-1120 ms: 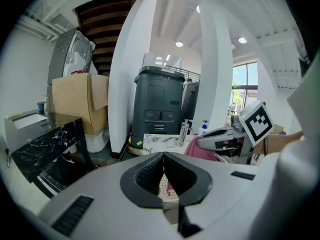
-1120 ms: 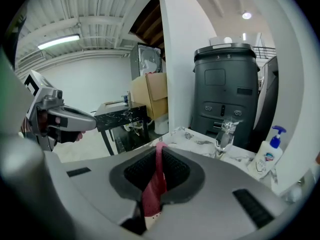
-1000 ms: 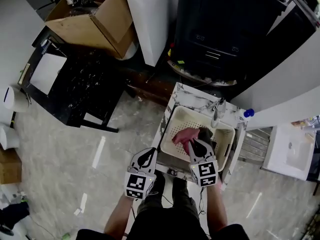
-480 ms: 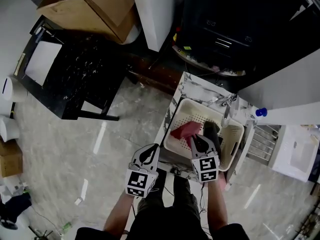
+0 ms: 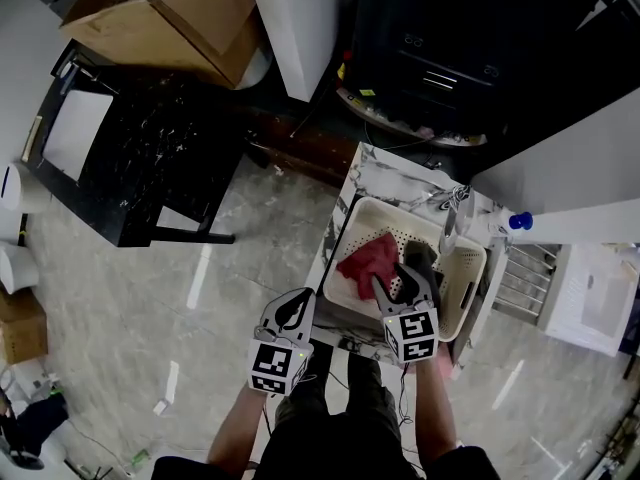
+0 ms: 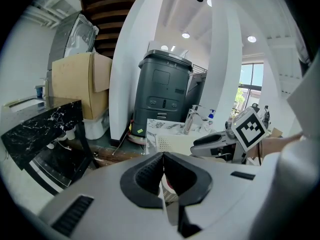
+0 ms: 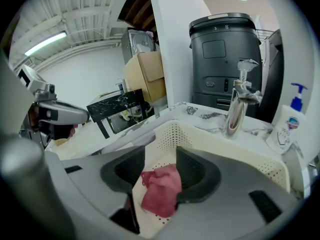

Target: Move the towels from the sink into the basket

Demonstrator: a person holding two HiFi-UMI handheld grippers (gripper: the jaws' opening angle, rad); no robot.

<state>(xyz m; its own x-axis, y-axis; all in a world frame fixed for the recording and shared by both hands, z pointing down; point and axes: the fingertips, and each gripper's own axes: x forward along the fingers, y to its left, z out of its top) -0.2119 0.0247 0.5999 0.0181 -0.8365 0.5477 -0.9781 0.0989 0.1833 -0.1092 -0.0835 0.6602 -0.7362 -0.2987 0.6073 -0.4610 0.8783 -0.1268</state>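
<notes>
A red towel point(image 5: 366, 259) lies crumpled in the cream perforated basket point(image 5: 347, 236) that sits in the sink. In the right gripper view the towel point(image 7: 161, 189) shows between and below the jaws, on the basket's point(image 7: 235, 148) floor. My right gripper point(image 5: 405, 280) hangs over the basket; its jaws are opening and the pads stand clear of the cloth point(image 7: 161, 160). My left gripper point(image 5: 294, 308) is shut and empty, held left of the basket near the person's body point(image 6: 163, 160).
A chrome faucet point(image 5: 452, 224) and a soap bottle point(image 5: 498, 226) stand on the marble counter point(image 5: 385, 173) behind the basket. A large black bin point(image 5: 450, 48) is beyond. A black marble table point(image 5: 140, 148) and a cardboard box point(image 5: 180, 18) are at the left.
The right gripper's jaws have parted and the red towel has dropped from a held bunch to a wider heap in the basket. The left gripper has hardly moved.
</notes>
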